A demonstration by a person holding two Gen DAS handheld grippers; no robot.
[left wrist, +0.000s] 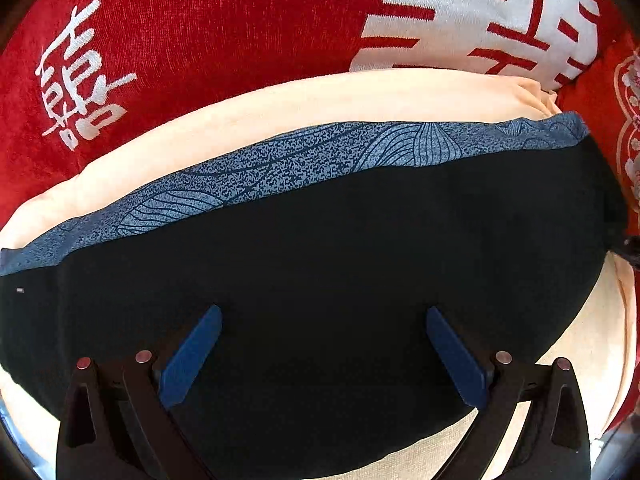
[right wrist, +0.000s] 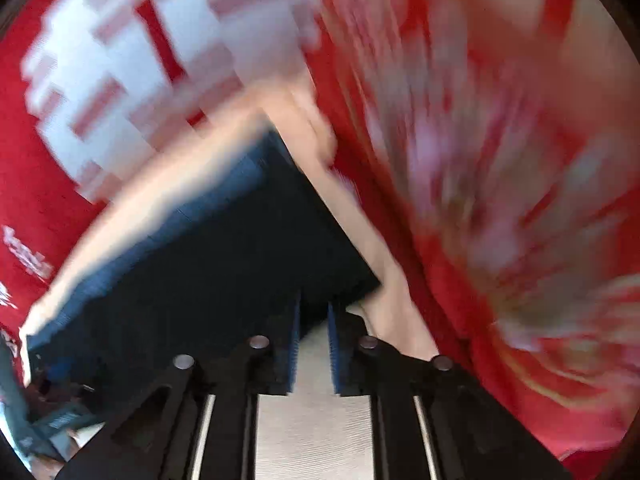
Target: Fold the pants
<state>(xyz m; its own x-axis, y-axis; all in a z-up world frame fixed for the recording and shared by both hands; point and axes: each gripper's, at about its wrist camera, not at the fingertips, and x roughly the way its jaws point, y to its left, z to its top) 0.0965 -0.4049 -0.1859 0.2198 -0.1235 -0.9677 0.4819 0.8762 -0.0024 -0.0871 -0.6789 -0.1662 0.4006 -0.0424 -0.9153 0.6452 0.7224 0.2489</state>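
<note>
Black pants (left wrist: 320, 280) lie on cream cushion (left wrist: 280, 116) against red pillows (left wrist: 200, 40).

Left wrist view: sharp and evenly bright, colours saturated; the dark pants (left wrist: 320, 280) ahead of the left gripper (left wrist: 324, 344) read as near-featureless black, detail lost in shadow. Fisheye curvature bends straight edges into arcs, and the corners fall to black. Right wrist view: heavy motion blur smears the red fabric (right wrist: 500, 160) beyond the right gripper (right wrist: 312, 340); only the gripper's own parts stay fairly crisp. No glare.
</note>
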